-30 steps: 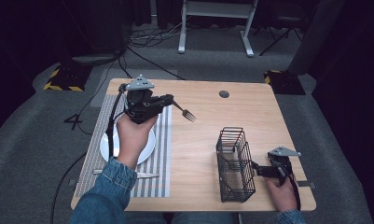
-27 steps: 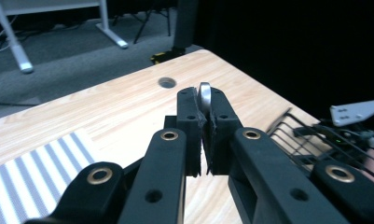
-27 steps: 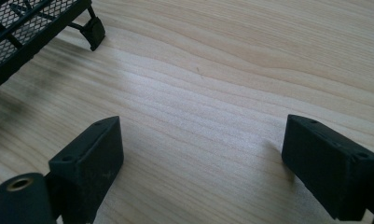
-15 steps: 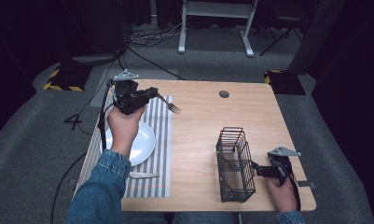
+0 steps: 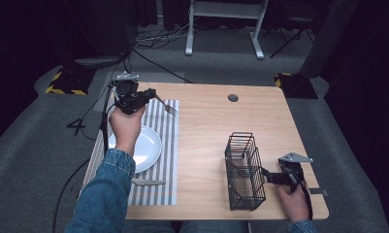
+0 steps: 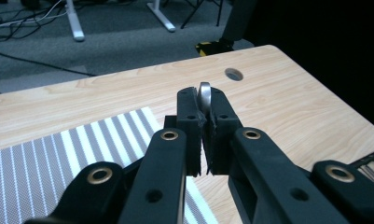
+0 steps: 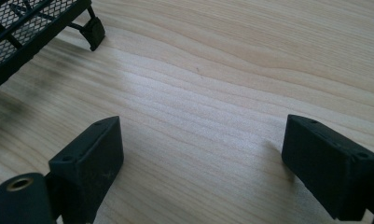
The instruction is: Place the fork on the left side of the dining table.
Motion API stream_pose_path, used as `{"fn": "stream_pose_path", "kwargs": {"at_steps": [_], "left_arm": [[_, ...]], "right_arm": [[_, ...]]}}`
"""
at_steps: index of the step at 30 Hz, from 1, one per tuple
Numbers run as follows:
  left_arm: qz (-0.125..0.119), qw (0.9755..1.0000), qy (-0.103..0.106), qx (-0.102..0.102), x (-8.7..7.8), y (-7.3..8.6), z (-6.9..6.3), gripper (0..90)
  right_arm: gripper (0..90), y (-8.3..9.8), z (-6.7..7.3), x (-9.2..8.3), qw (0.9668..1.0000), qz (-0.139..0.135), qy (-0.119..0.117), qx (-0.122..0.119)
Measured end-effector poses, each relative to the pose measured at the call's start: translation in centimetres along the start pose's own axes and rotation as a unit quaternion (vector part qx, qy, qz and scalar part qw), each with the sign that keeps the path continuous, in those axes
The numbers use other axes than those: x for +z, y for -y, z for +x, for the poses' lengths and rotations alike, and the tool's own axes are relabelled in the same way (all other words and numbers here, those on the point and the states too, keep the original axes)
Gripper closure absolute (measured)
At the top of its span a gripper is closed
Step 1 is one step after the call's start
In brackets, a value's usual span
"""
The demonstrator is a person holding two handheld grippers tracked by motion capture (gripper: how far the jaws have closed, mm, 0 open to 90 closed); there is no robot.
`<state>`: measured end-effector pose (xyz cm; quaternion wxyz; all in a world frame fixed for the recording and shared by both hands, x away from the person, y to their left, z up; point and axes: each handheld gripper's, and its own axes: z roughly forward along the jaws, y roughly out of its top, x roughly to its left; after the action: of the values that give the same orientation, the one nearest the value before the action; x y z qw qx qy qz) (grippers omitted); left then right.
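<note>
My left gripper [image 5: 151, 95] is shut on the handle of a metal fork [image 5: 169, 108], which sticks out to the right with its tines over the far end of the striped placemat [image 5: 169, 160]. In the left gripper view the fork handle [image 6: 204, 92] shows edge-on between the pinched pads of the left gripper [image 6: 202, 112]. A white plate [image 5: 147, 145] lies on the placemat under my left forearm, with a knife [image 5: 148, 182] nearer the front edge. My right gripper [image 5: 269, 175] rests open on the bare wood just right of the black wire basket [image 5: 244, 170]; the right gripper [image 7: 201, 158] has nothing between its fingers.
The wooden table [image 5: 206, 126] has a round cable hole [image 5: 233, 97] near its far edge. A corner of the basket [image 7: 26, 28] stands at the upper left of the right gripper view. Desk legs, cables and yellow-black floor blocks lie beyond the table.
My left hand has carried the fork to the left and toward the table's far left corner, uncovering the plate. The right hand has kept still.
</note>
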<state>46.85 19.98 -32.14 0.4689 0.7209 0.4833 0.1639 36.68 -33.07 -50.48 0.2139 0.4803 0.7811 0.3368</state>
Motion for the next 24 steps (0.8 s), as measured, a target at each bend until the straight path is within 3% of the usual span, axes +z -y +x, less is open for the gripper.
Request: {"fn": "stream_pose_path", "kwargs": {"at_steps": [3,9,24], "left_arm": [[0.002,0.9999,-0.011,-0.001,0.1,0.3,0.9,86.3],[0.007,0.9994,-0.024,-0.026,0.5,1.1,2.7,86.3],[0.032,0.9977,-0.038,-0.044,1.9,2.7,4.1,86.3]], "right_arm": [[12.6,0.0,0.0,0.0,1.0,0.0,0.0,0.0],[12.6,0.0,0.0,0.0,1.0,0.0,0.001,0.001],[12.6,0.0,0.0,0.0,1.0,0.0,0.001,0.001]]}}
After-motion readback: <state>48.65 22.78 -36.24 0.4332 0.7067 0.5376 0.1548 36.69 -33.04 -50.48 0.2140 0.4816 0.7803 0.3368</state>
